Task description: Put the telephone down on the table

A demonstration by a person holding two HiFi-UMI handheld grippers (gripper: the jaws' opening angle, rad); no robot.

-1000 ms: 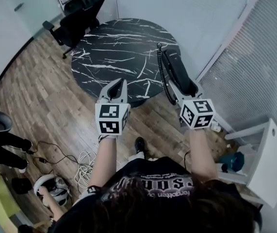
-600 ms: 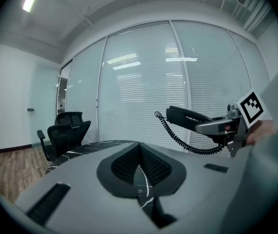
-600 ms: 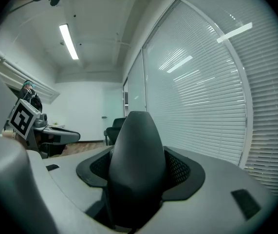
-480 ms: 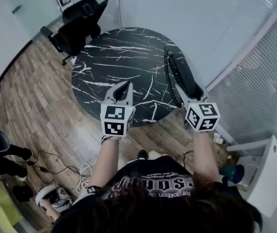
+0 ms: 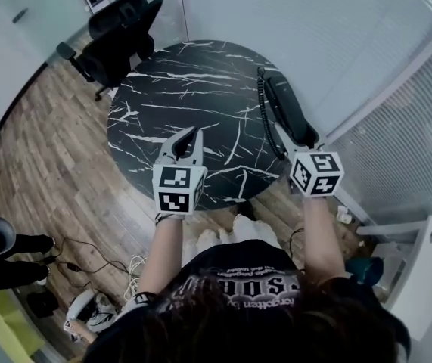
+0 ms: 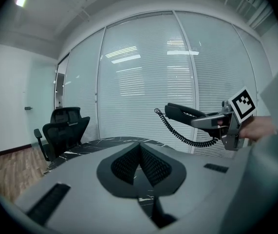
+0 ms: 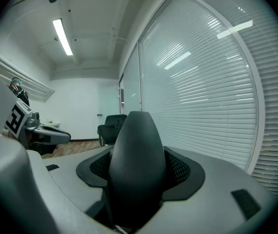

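Observation:
A black telephone handset (image 5: pixel 287 110) with a coiled cord (image 5: pixel 261 112) is held in the air over the right edge of the round black marble table (image 5: pixel 178 74). My right gripper (image 5: pixel 297 138) is shut on its near end; in the right gripper view the handset (image 7: pixel 138 155) fills the space between the jaws. From the left gripper view the handset (image 6: pixel 185 113) sits well above the tabletop, its cord (image 6: pixel 180 134) hanging below. My left gripper (image 5: pixel 191 133) hovers over the table's near edge, shut on nothing, its pads (image 6: pixel 151 165) meeting at the tips.
A black office chair (image 5: pixel 117 32) stands at the table's far left. Glass walls with blinds (image 5: pixel 405 119) close off the back and right. Cables (image 5: pixel 87 267) lie on the wooden floor at lower left. A white shelf (image 5: pixel 426 278) is at lower right.
Both grippers have moved forward toward the table; the handset now reaches further over its right edge. The left gripper has come over the near edge. Neither grip has changed.

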